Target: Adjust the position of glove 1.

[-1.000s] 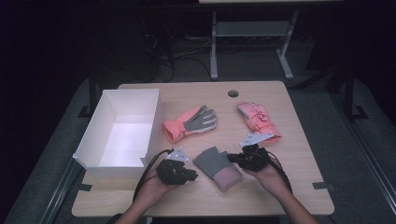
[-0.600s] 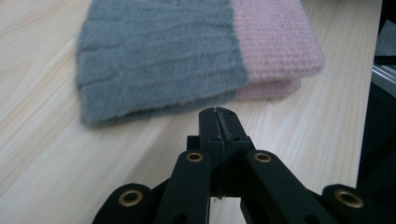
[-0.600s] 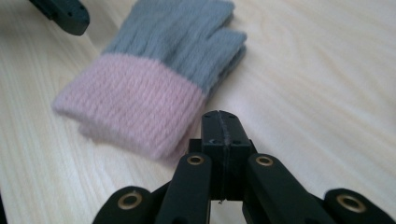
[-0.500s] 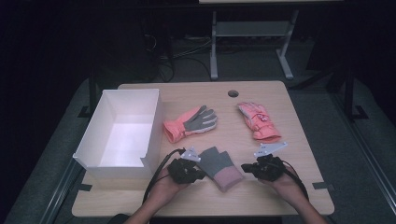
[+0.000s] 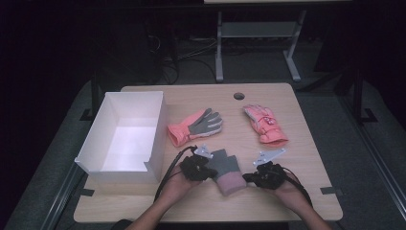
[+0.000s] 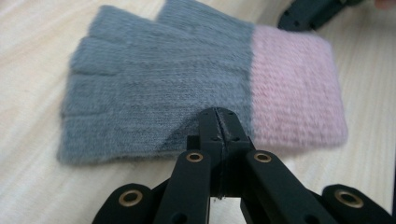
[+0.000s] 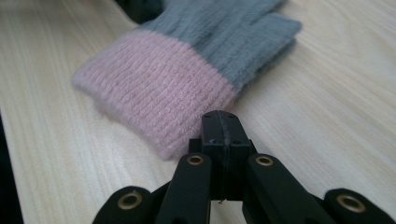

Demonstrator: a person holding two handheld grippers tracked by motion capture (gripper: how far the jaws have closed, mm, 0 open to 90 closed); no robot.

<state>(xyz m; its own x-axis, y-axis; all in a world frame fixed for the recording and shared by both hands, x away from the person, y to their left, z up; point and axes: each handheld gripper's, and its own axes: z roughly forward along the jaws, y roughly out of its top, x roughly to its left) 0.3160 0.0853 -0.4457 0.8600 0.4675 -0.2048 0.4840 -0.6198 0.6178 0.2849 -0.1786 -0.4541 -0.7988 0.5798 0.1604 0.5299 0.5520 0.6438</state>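
A knit glove with grey fingers and a pink cuff lies flat near the table's front edge, between my two grippers. My left gripper is shut, its tip at the glove's left side; in the left gripper view the closed tip rests against the grey edge of the glove, with no fabric seen between the jaws. My right gripper is shut too, just right of the pink cuff. In the right gripper view its closed tip stands just short of the cuff.
A white open box stands at the left of the table. A coral and grey glove lies mid-table, and a pink padded glove lies to its right. A round hole sits near the far edge.
My left gripper has slid right, up to the knit glove. My right gripper has drawn back toward the front edge and a little right. The glove lies about where it was.
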